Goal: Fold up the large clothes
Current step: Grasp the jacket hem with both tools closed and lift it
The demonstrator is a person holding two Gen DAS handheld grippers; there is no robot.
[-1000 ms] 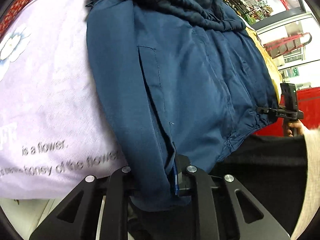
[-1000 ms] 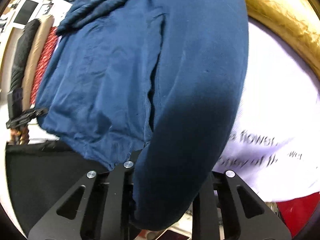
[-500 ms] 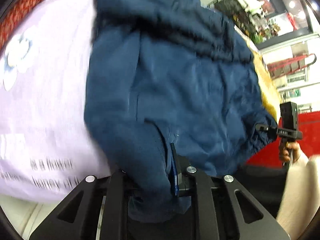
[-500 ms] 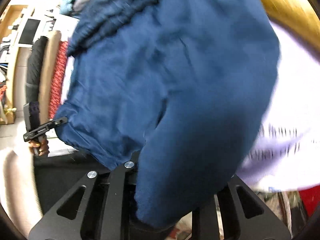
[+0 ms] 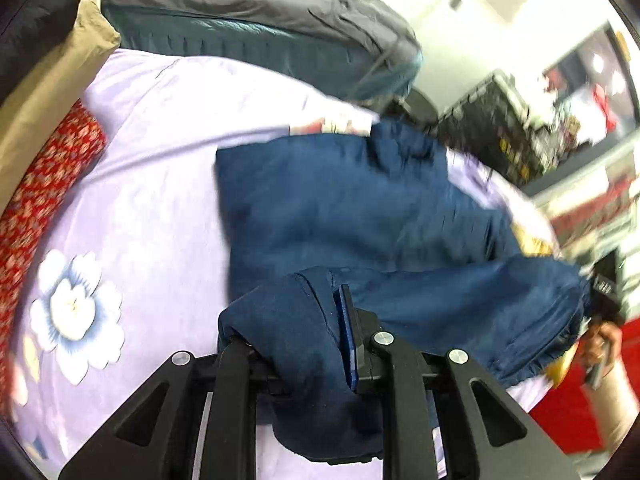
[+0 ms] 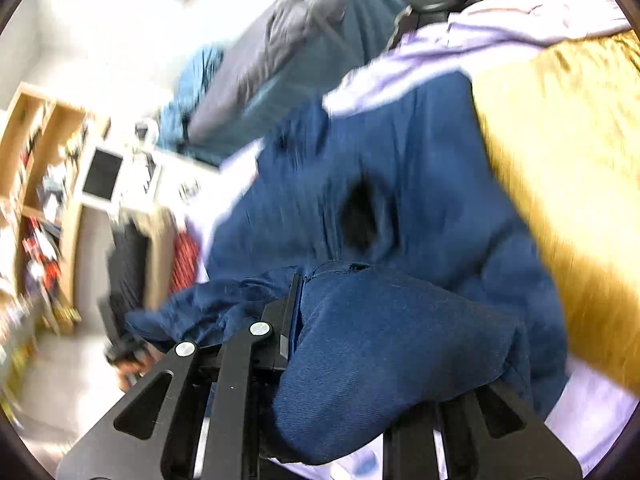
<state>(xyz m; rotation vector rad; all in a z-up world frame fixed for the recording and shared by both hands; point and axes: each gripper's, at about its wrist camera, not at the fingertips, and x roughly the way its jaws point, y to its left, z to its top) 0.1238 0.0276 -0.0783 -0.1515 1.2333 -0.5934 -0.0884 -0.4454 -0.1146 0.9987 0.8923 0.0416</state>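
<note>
- The left gripper (image 5: 316, 344) pinches one corner of the blue jacket (image 5: 360, 220); it lies folded over on the purple sheet (image 5: 140, 208)
- The right gripper (image 6: 356, 344) pinches another corner

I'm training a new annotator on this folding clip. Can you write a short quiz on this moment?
1. True or false: the left gripper is clamped on the blue jacket.
2. What is printed on the lilac sheet to the left of the jacket? A) a flower B) a star C) a stripe
3. In the right wrist view, what colour is the cloth beside the jacket, opposite the shelves?

Key: 1 true; 2 A; 3 golden yellow. The right gripper also grips the jacket.
</note>
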